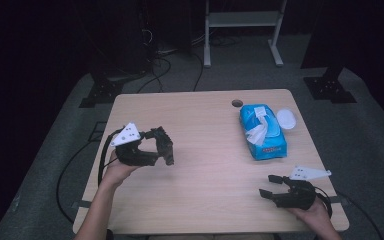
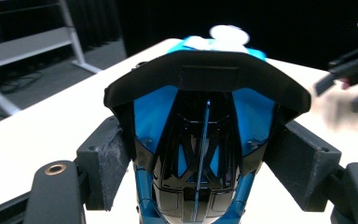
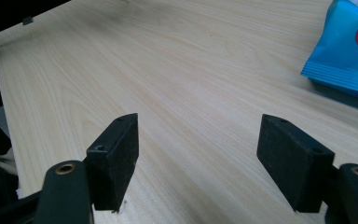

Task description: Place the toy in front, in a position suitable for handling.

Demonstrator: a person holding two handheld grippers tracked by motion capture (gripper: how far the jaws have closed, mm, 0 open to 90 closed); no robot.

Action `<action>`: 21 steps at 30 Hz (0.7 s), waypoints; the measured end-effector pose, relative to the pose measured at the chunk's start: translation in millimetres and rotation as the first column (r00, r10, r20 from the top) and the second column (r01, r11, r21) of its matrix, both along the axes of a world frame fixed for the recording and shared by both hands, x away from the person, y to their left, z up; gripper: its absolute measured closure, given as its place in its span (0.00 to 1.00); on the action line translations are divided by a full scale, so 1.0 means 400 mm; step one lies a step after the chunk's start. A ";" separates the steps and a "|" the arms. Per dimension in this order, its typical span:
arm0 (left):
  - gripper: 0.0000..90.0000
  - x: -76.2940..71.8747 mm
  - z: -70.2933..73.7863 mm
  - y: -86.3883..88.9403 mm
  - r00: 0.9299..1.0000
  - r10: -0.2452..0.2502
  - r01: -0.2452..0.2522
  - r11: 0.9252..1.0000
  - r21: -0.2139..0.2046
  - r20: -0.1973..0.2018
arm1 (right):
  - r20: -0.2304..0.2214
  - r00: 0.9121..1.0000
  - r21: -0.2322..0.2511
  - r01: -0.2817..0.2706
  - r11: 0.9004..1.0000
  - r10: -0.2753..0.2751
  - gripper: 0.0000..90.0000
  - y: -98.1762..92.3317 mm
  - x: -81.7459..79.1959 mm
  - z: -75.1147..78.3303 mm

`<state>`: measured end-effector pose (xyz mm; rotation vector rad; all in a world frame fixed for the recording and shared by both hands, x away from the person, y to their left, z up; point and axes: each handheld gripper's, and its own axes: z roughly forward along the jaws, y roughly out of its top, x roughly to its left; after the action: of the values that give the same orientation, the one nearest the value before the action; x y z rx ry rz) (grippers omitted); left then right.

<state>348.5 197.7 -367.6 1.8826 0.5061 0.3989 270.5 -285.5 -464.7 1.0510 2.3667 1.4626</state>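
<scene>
Left gripper (image 2: 200,158) clamps a black-and-blue toy car (image 2: 200,140) above the table (image 1: 205,150).

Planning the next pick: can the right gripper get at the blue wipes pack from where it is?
Probably yes. The right gripper is open and empty, and bare table lies between it and the wipes pack. The left gripper, holding a black and blue object, is well off to the side.
</scene>
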 end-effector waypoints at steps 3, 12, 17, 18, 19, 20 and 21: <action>0.28 -0.003 -0.007 -0.025 0.999 -0.039 0.039 0.999 -0.005 -0.017 | 0.003 1.000 -0.004 -0.001 1.000 0.001 0.32 0.001 -0.001 0.000; 0.28 -0.008 -0.046 -0.084 0.989 -0.128 0.129 0.992 0.010 -0.068 | 0.003 1.000 -0.003 -0.001 1.000 0.001 0.32 0.001 0.000 0.000; 0.28 -0.009 -0.067 -0.095 0.983 -0.157 0.161 0.986 0.033 -0.098 | 0.005 1.000 -0.002 -0.001 1.000 0.001 0.32 0.001 0.000 0.000; 0.28 -0.009 -0.067 -0.095 0.983 -0.157 0.161 0.986 0.033 -0.098 | 0.005 1.000 -0.002 -0.001 1.000 0.001 0.32 0.001 0.000 0.000; 0.28 -0.008 -0.071 -0.097 0.981 -0.163 0.167 0.985 0.035 -0.105 | 0.005 1.000 -0.002 -0.002 1.000 0.002 0.32 0.001 0.000 0.000; 0.28 -0.008 -0.073 -0.098 0.980 -0.168 0.173 0.984 0.041 -0.111 | 0.005 1.000 -0.003 -0.002 1.000 0.002 0.32 0.002 0.000 0.000; 0.28 -0.006 -0.078 -0.104 0.977 -0.177 0.185 0.981 0.055 -0.117 | 0.005 1.000 -0.003 -0.002 1.000 0.002 0.32 0.002 0.000 0.000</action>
<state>346.3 156.3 -398.9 2.0038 0.3950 0.1926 270.6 -284.7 -464.5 1.0435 2.3664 1.4603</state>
